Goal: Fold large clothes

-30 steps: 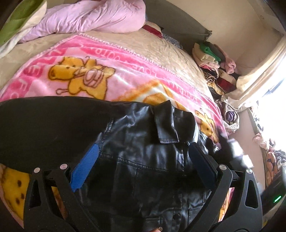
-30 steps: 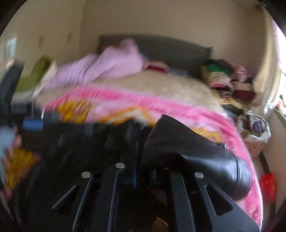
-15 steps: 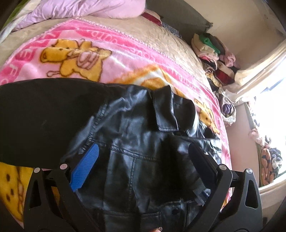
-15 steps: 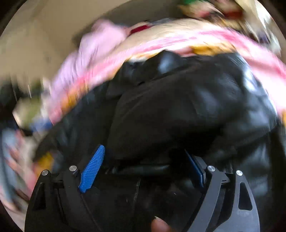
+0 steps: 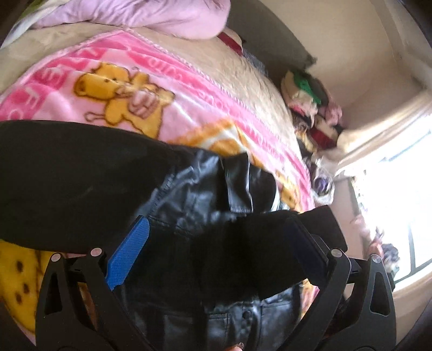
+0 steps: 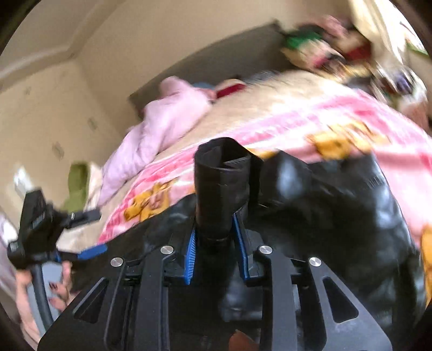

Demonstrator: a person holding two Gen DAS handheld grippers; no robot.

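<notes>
Sleeve [image 6: 221, 189] runs straight ahead from right claw [image 6: 214, 251], jaws closing on its cuff; left claw [image 5: 216, 259] gapes empty over the jacket [image 5: 194, 194].

Open pink blanket [image 5: 129, 89] beyond black jacket [image 5: 194, 194]. Lilac quilt [image 5: 151, 16] blocks headboard end; clothes pile [image 5: 310, 108] crowds the window side of the bed.

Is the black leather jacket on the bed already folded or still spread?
Partly folded. One sleeve crosses the jacket; the right gripper is closing on another.
</notes>
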